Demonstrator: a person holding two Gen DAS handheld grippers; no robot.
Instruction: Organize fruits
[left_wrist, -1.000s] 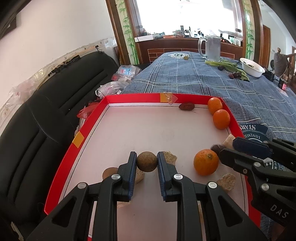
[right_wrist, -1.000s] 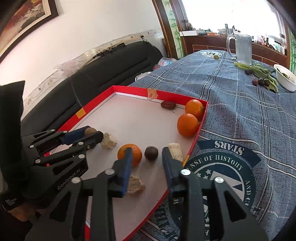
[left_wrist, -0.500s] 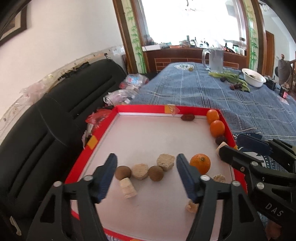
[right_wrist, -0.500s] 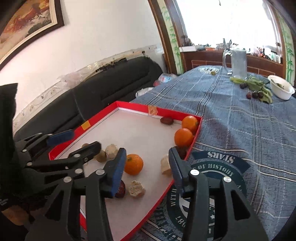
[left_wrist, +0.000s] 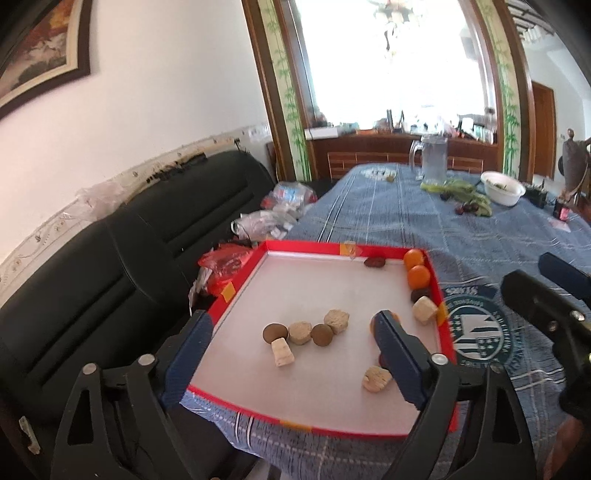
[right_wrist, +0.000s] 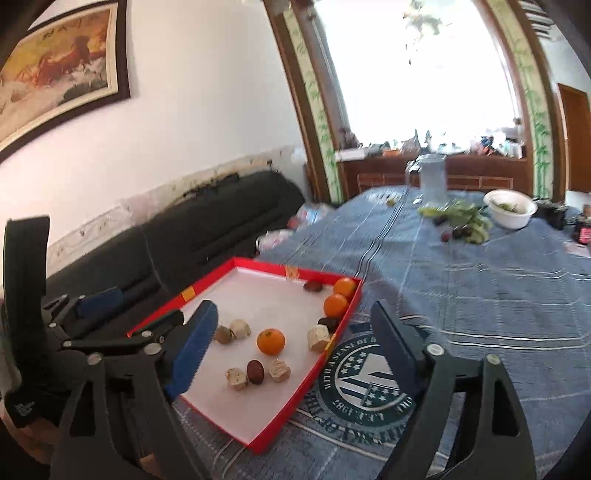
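Observation:
A red-rimmed tray (left_wrist: 236, 291) (right_wrist: 280, 424) with a white floor lies on the blue cloth. In it are two brown round fruits (left_wrist: 275, 332) (left_wrist: 321, 335), several beige chunks (left_wrist: 300, 332), two oranges (left_wrist: 419, 277) (right_wrist: 336, 305) by the right rim, a third orange (right_wrist: 271, 341) mid-tray, and dark fruits (left_wrist: 375, 262) (right_wrist: 255, 371). My left gripper (left_wrist: 291, 319) hangs open and empty above the tray's near edge; one finger hides part of the third orange. My right gripper (right_wrist: 293, 310) is also open and empty, held back over the tray's near right corner.
A black sofa (left_wrist: 110, 266) runs along the left, with plastic bags (left_wrist: 266, 221) beside the table. Far down the table stand a glass mug (left_wrist: 434, 158), a white bowl (left_wrist: 502, 188) and greens with dark fruits (left_wrist: 465, 199). A round emblem (right_wrist: 365, 380) marks the cloth.
My left gripper let go of the brown round fruit, which now rests in the tray, and opened wide. Both grippers drew back and up from the tray; the right one opened wider.

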